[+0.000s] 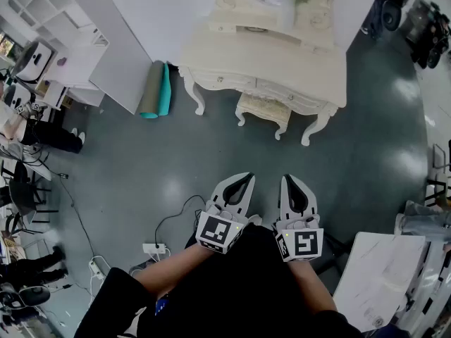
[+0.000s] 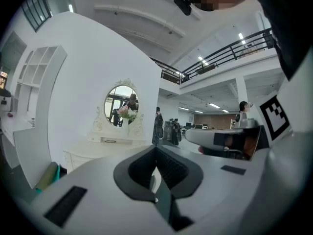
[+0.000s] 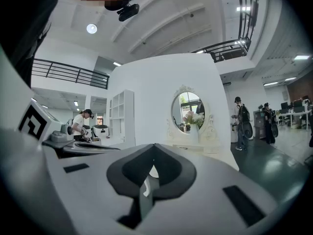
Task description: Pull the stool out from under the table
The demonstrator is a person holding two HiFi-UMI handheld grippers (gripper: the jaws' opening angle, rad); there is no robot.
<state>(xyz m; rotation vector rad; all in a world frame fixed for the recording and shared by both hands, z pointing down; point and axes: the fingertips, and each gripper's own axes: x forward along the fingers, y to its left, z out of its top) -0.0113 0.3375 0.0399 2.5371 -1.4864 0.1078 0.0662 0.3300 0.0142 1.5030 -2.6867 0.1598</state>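
A cream carved stool (image 1: pixel 264 109) stands tucked under the front of an ornate cream dressing table (image 1: pixel 282 65), in the upper middle of the head view. My left gripper (image 1: pixel 245 178) and right gripper (image 1: pixel 290 180) hang side by side well short of it, over bare grey floor, both shut and empty. In the left gripper view the left gripper (image 2: pixel 155 153) points level at the dressing table (image 2: pixel 105 148) with its oval mirror (image 2: pixel 122 105). The right gripper (image 3: pixel 154 150) faces that mirror (image 3: pixel 189 111) too. The stool is hidden behind the jaws in both gripper views.
A rolled teal and grey mat (image 1: pixel 154 90) lies left of the table beside a white partition (image 1: pixel 116 44). A power strip (image 1: pixel 155 248) and cable lie on the floor at my left. A white table (image 1: pixel 380 277) stands at right. People (image 3: pixel 240 116) stand further off.
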